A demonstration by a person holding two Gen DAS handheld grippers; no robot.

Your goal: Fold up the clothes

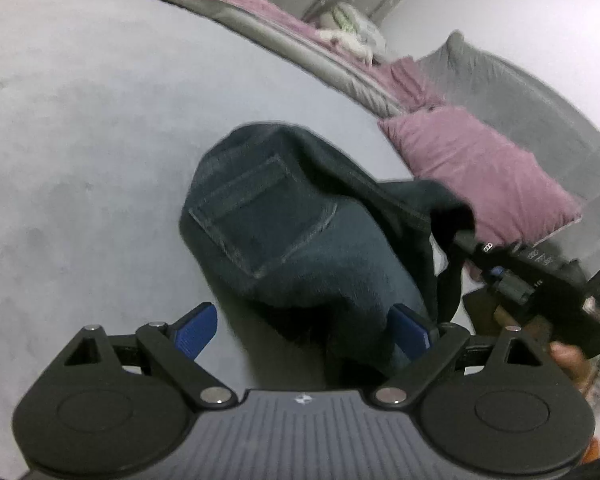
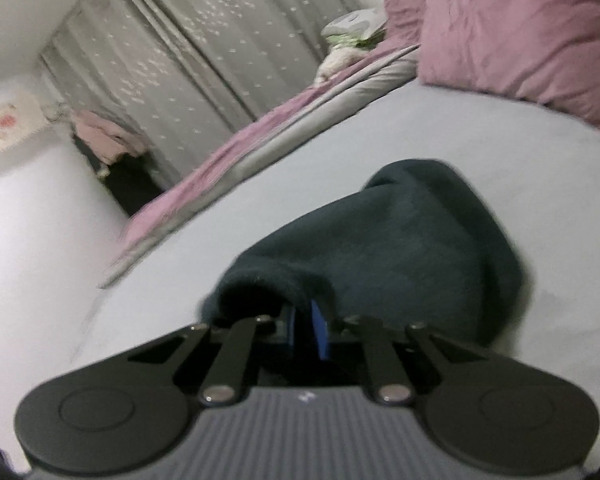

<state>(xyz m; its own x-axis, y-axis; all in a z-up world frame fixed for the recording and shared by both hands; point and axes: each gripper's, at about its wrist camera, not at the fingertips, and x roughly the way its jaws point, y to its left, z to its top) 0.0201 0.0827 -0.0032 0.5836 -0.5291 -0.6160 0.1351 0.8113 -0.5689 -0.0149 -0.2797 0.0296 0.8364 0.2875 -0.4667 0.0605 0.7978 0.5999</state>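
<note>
A bed covered in a pale grey-blue sheet (image 2: 340, 152) fills the room, a mauve pillow (image 2: 512, 28) at its head and a mauve blanket (image 2: 220, 152) trailing along its far edge. Grey curtains (image 2: 204, 52) dotted with small white marks hang behind it beside white walls (image 2: 16, 20). Clothes heap in the dim corner (image 2: 108, 140).

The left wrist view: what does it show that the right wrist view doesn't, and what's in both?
Only the left wrist view shows the stitched back pocket on the dark denim trousers, the open left gripper, and the right gripper seen from outside.

Only the right wrist view shows the pale wall picture, the pink clothes pile, and blue pads shut on fabric.

Both show the trousers, grey bedsheet, mauve pillow and dotted grey curtain.
</note>
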